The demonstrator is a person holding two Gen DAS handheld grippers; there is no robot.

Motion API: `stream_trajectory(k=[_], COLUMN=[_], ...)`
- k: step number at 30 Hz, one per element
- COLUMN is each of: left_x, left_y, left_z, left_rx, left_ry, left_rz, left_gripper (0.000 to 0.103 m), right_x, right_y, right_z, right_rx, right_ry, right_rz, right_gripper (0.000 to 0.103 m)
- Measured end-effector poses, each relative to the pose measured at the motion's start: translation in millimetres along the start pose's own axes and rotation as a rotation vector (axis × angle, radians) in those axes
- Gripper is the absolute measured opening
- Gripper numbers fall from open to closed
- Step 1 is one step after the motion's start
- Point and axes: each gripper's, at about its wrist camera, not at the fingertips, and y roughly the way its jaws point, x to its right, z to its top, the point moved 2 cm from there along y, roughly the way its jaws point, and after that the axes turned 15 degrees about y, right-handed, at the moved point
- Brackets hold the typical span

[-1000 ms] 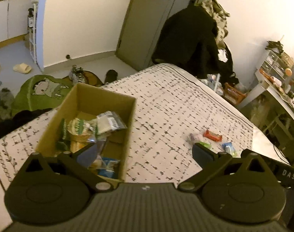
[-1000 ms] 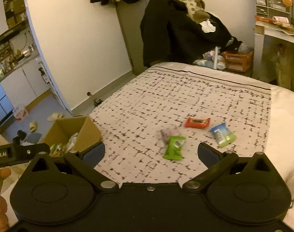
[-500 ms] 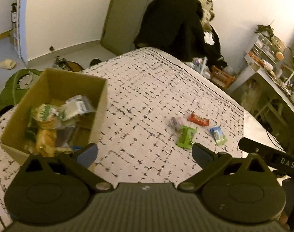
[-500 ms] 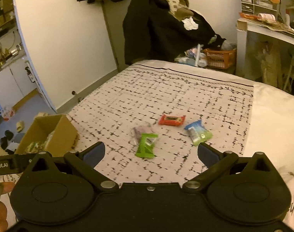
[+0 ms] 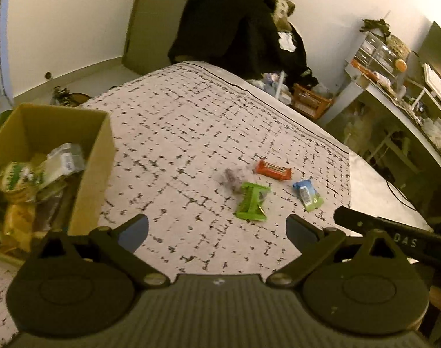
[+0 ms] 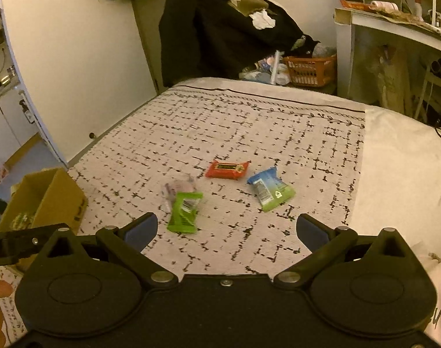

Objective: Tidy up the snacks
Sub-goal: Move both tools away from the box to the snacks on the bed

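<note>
Several snacks lie loose on the patterned bedspread (image 5: 177, 133): a green packet (image 5: 251, 201) (image 6: 184, 211), a clear wrapped one (image 5: 233, 177) (image 6: 178, 188), a red bar (image 5: 273, 169) (image 6: 227, 169) and a blue-and-green packet (image 5: 307, 195) (image 6: 269, 188). A cardboard box (image 5: 92, 159) (image 6: 58, 197) with several snacks inside stands at the left. My left gripper (image 5: 217, 230) is open above the bedspread, just short of the green packet. My right gripper (image 6: 226, 230) is open too, nearest the green packet. Neither holds anything.
Dark clothes (image 6: 220, 29) hang past the bed's far end beside an orange basket (image 6: 310, 69). A cluttered desk (image 6: 394, 26) runs along the right. The bedspread (image 6: 220, 124) ends at a plain sheet (image 6: 400, 168) on the right. The floor drops off left of the box.
My left gripper has swung right from over the box toward the loose snacks. The right gripper has also drifted closer to the snacks. Both stay open.
</note>
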Motion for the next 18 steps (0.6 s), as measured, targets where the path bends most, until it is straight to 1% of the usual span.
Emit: stream_trajectory(k=[4, 10, 14, 18], left_x=[6.6, 13.9, 17.2, 21.0], left_y=[13.4, 30.6, 44.6, 58.9], left_z=[0.2, 1.4, 2.5, 3.7], left_rx=[-0.008, -0.014, -0.027, -0.035], left_ry=[0.012, 0.016, 0.012, 0.021], left_rz=[-0.012, -0.007, -0.014, -0.017], left_gripper=[0.1, 0.099, 0.097, 0.096], right_x=[10.7, 30.9, 38.8, 48.5], right_y=[9.6, 24.7, 33.1, 39.8], right_z=[-0.9, -1.7, -1.6, 1.7], right_rx=[-0.007, -0.009, -0.014, -0.012], right_ry=[0.023, 0.068, 0.058, 0.067], right_rz=[-0.013, -0.041, -0.047, -0.061], right_gripper=[0.102, 0.1, 0.097, 0.092])
